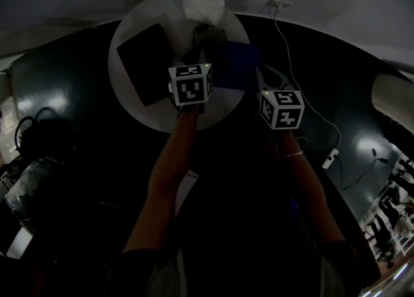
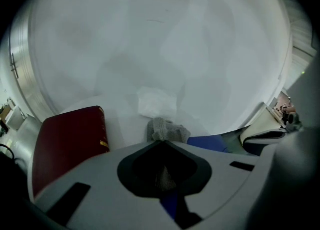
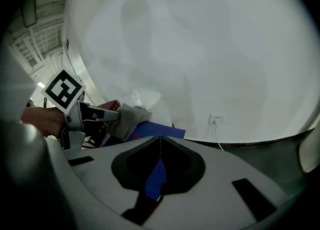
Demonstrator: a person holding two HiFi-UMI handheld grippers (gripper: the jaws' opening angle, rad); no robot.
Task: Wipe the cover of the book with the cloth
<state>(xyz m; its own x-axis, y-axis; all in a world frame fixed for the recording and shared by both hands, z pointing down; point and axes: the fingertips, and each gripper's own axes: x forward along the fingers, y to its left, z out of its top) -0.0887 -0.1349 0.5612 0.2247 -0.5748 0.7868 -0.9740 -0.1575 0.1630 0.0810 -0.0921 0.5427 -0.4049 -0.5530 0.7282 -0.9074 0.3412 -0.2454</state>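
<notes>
A blue book [image 1: 236,64] is held up over the right side of the round white table [image 1: 217,113], with my right gripper [image 1: 260,81] shut on its near edge. In the right gripper view the book's cover [image 3: 156,131] runs away from the closed jaws. My left gripper [image 1: 202,43] is shut on a grey cloth [image 1: 208,33], whose bunched end [image 2: 168,129] sticks out past the jaws. The cloth [image 3: 126,119] rests on the left corner of the blue cover.
A dark red book [image 1: 145,63] lies flat on the table's left half [image 2: 70,144]. A crumpled white tissue [image 1: 202,8] sits at the far rim. A white cable runs from a wall socket [image 1: 279,4] to a power strip [image 1: 330,158] on the dark floor.
</notes>
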